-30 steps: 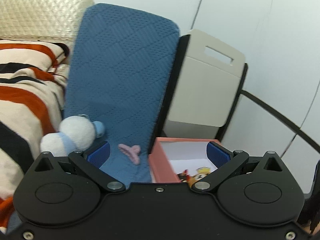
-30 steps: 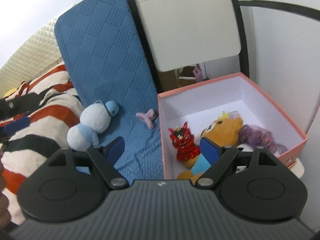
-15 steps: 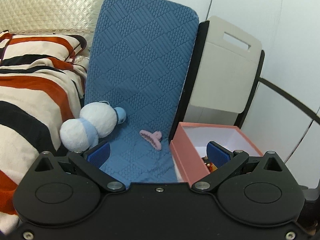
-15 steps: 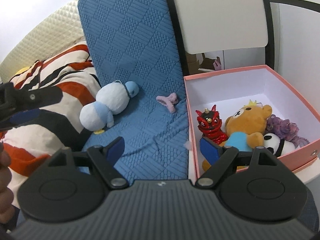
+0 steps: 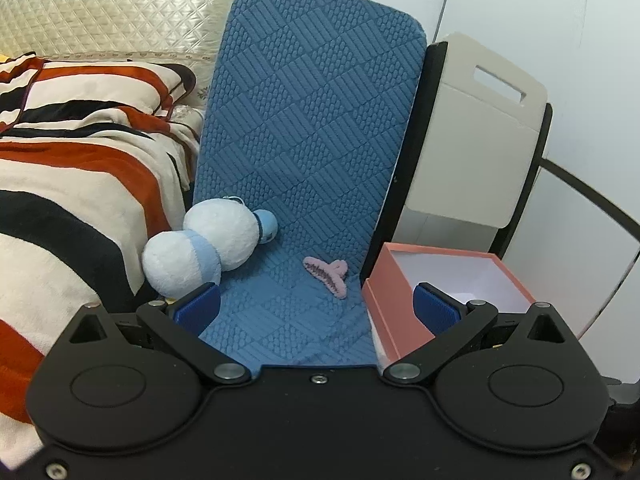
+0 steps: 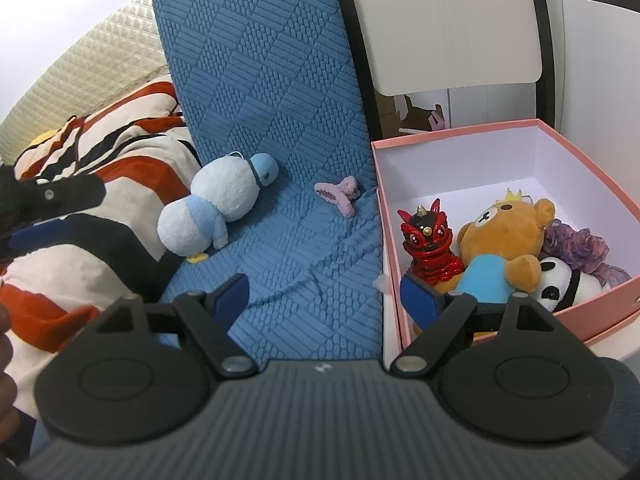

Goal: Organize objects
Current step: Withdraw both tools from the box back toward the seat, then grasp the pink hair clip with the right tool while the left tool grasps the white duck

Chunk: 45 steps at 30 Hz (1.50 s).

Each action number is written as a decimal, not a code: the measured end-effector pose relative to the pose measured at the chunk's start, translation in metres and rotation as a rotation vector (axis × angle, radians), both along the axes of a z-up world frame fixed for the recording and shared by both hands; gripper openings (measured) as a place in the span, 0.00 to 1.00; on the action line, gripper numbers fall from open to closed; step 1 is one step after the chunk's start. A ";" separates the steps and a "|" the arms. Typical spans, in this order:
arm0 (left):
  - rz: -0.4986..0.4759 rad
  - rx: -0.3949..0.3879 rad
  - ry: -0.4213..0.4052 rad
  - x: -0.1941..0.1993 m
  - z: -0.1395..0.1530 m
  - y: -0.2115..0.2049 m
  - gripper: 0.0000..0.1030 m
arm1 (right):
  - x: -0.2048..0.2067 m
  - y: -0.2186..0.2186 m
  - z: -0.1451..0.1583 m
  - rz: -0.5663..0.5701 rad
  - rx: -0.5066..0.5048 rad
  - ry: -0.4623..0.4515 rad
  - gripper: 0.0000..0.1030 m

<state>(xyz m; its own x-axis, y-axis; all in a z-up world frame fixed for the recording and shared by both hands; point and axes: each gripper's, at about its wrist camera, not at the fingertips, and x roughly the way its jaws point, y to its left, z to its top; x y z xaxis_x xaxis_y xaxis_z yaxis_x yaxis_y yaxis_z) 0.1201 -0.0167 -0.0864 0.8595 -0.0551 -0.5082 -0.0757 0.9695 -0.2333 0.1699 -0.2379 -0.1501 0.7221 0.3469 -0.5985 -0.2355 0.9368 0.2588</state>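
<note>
Setting: a bed is seen, with a blue quilted mat (image 5: pixel 304 152) laid along its edge and rising up at the far end.
Left gripper (image 5: pixel 316 308): its blue-padded fingers are held spread wide apart, with nothing between them; it is poised above the near end of the mat.
Right gripper (image 6: pixel 324 294): its fingers are likewise spread wide and empty; one finger is over the mat, the other over the near corner of the pink box.
Pink box (image 6: pixel 592 184): an open box with salmon-pink walls and a white inside is placed at the right edge of the mat, touching it.
Box contents: a red dragon figure (image 6: pixel 430 246), a brown teddy bear (image 6: pixel 506 236) in a light blue shirt, a panda plush (image 6: pixel 560 280) and a purple fuzzy item (image 6: pixel 576 246) are packed together inside, toward the near side.
Penguin plush (image 6: pixel 212 208): a white and light blue soft toy is lying on its side at the left edge of the mat, against the striped blanket (image 5: pixel 80 168).
Hair claw clip (image 6: pixel 338 196): a pink fuzzy clip is lying on the mat between the penguin plush and the box, near the box's far corner but apart from it.
Background: a cream quilted pillow (image 5: pixel 120 12) is seen behind the blanket, and a beige panel with a handle slot (image 5: pixel 480 136) stands behind the box.
</note>
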 end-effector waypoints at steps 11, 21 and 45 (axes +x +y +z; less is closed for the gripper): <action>0.018 0.095 0.069 0.032 -0.023 0.013 1.00 | 0.017 0.018 -0.014 0.017 -0.010 -0.011 0.75; -0.022 0.223 0.145 0.098 -0.051 0.031 1.00 | 0.055 0.057 -0.032 0.036 -0.057 -0.015 0.53; -0.095 0.552 0.344 0.265 -0.154 0.088 1.00 | 0.219 0.122 -0.118 -0.046 -0.230 -0.014 0.45</action>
<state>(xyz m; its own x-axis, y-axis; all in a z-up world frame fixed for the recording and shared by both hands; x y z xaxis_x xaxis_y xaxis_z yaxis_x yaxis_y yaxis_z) 0.3856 0.0714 -0.2403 0.6475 0.2250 -0.7281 0.0345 0.9458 0.3229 0.3888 -0.1159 -0.2685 0.7430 0.1688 -0.6476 -0.1930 0.9806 0.0341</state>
